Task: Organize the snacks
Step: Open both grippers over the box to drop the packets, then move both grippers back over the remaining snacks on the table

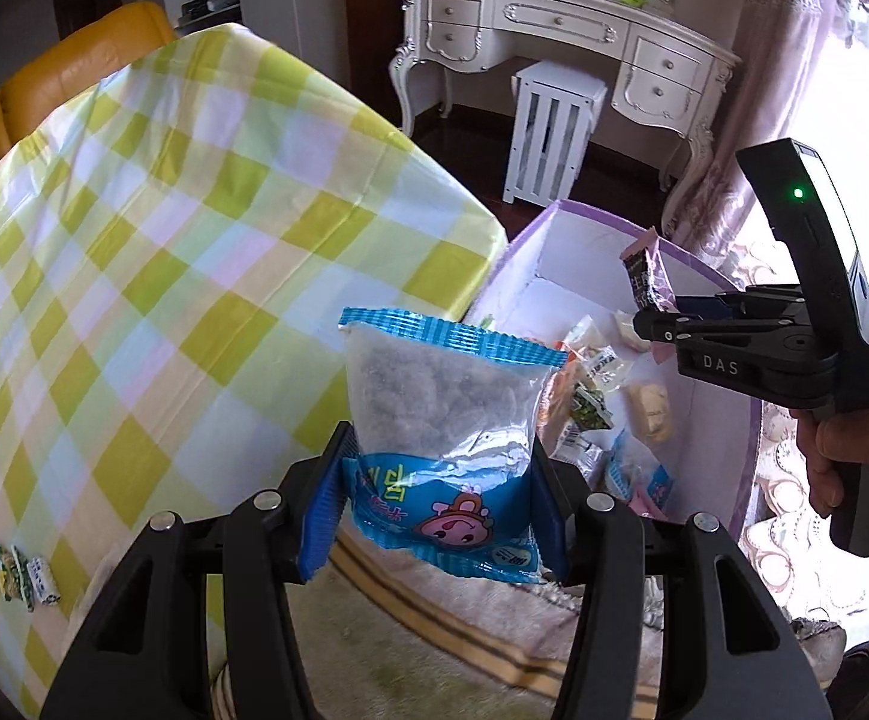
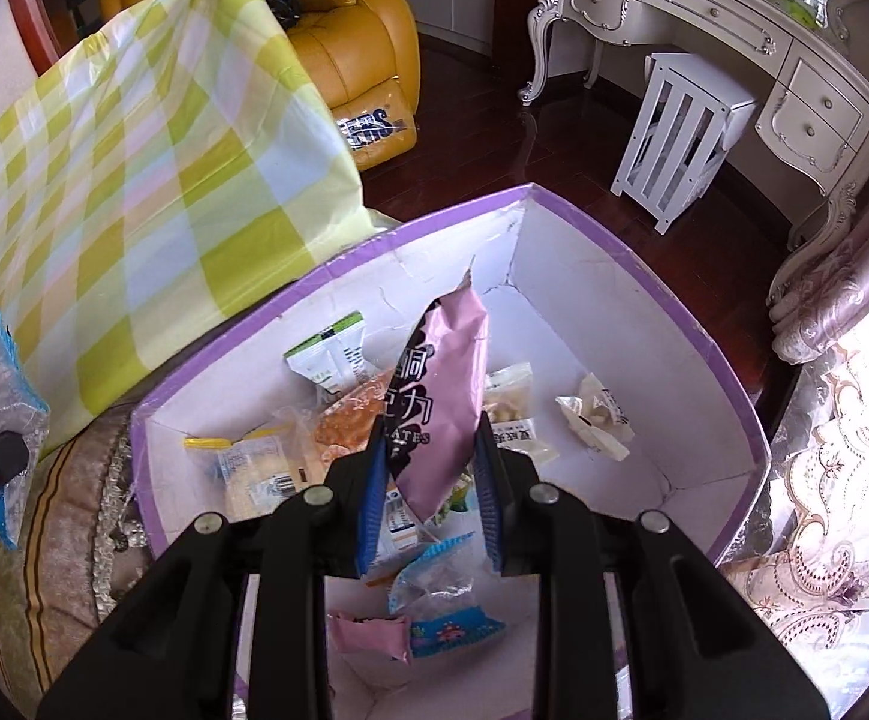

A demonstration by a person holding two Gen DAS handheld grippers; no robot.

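While the right gripper (image 2: 431,483) hangs over the purple-rimmed box (image 2: 662,276), its fingers (image 2: 374,498) closed on the lower end of a pink snack packet (image 2: 443,396) whose long axis runs up and away from the fingertips, the box's open floor lies straight beyond and below them, so this hand is the nearer to dropping. The left gripper (image 1: 437,510) has its fingers (image 1: 323,516) about half open and clamped on the bottom of a blue snack bag (image 1: 440,414) standing upright between them, with the box ahead and to the right of those fingers, past the checked desk (image 1: 164,240) edge
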